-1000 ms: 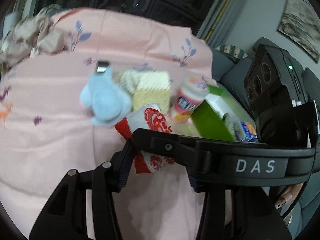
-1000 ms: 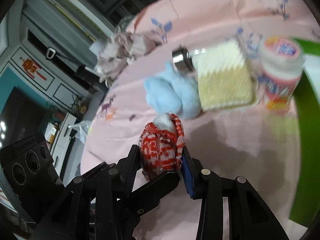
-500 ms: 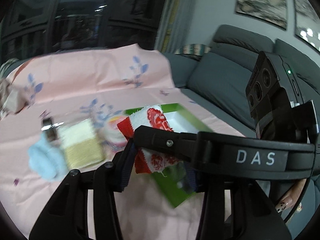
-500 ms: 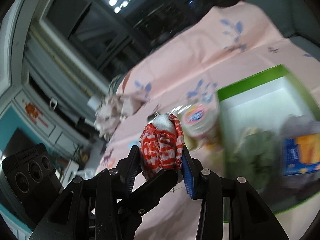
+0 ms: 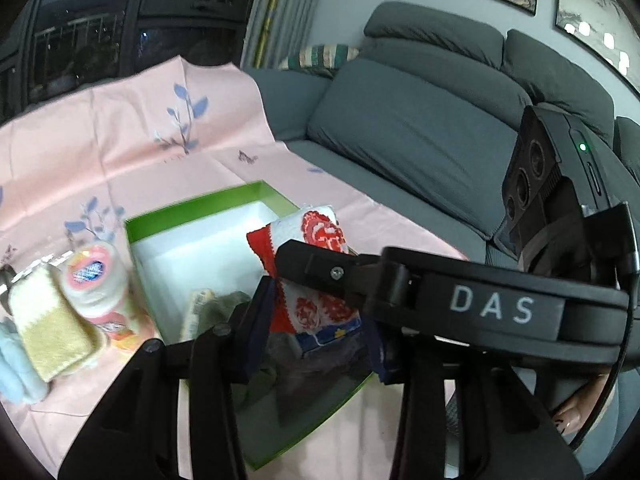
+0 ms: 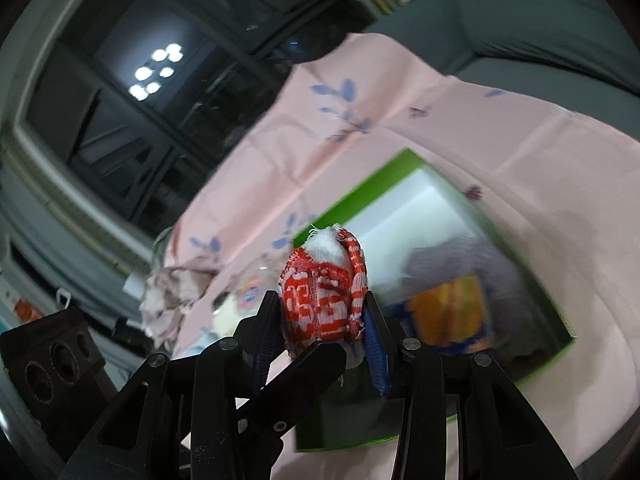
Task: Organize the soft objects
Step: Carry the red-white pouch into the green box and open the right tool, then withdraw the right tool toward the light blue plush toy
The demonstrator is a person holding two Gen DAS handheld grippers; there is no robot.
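Red-and-white knitted sock: the sock (image 6: 322, 296), rolled into a bundle, is carried in the air over the open green box (image 6: 532, 280), pinched from both sides.
Right tongs: the right tongs (image 6: 322, 334) are partly closed, both blue pads pressing the bundle's sides; the bundle stands up out of them, its white end on top.
Left tongs: the left tongs (image 5: 316, 334) are closing, with the flatter, flower-patterned end of the sock (image 5: 308, 264) between the pads; the near pad touches it, the far pad is hidden behind the other tool's black bar, so I cannot tell whether the hold is firm.
Green box: a shallow cardboard box (image 5: 192, 208) with green walls and a white floor, lying on the pink flower-printed cloth (image 5: 100, 140); its near half holds a blue-and-orange packet (image 6: 448, 316) and some grey soft things, blurred.
Beside the box: a white jar with a pink-and-blue lid (image 5: 94, 280) stands just outside the box's left wall; next to it lie a cream-and-yellow knitted piece (image 5: 44, 328) and a pale blue fluffy thing (image 5: 12, 360).
Behind: a grey sofa (image 5: 420, 120) runs along the cloth's far edge.
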